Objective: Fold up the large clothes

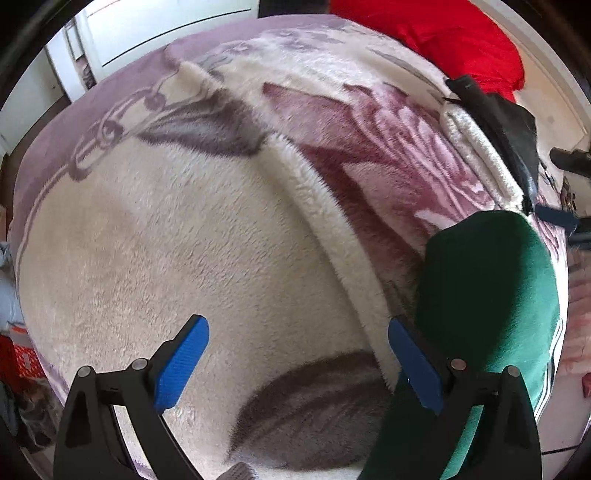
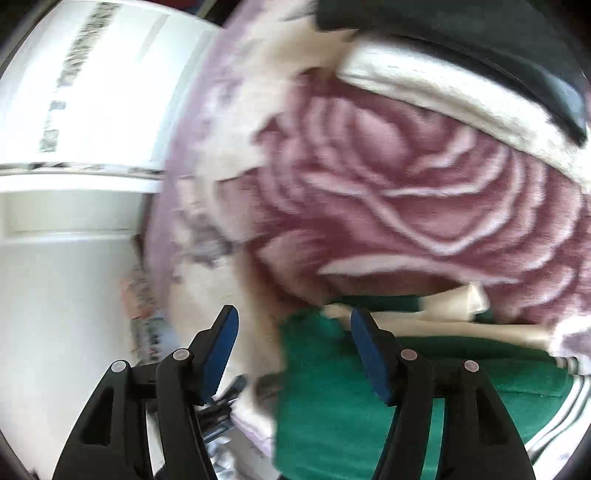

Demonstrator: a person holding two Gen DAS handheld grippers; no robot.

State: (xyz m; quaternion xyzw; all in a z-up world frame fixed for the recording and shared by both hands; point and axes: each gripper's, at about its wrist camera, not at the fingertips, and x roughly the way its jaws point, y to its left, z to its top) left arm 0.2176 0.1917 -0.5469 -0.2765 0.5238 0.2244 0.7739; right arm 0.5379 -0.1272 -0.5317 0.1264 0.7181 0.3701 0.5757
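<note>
A green garment with white side stripes lies folded on a plush cream blanket with a mauve rose print. My left gripper points down over the blanket just left of the garment. It is open, with only blanket showing between its blue pads. The right wrist view is blurred. In it my right gripper hangs open over the left edge of the green garment, and the pads do not press on the cloth.
A black garment with white fleece lining lies at the blanket's far right, also the black garment. Behind it is a red cushion. White cupboard doors stand beyond the bed. Clutter lies on the floor at the left.
</note>
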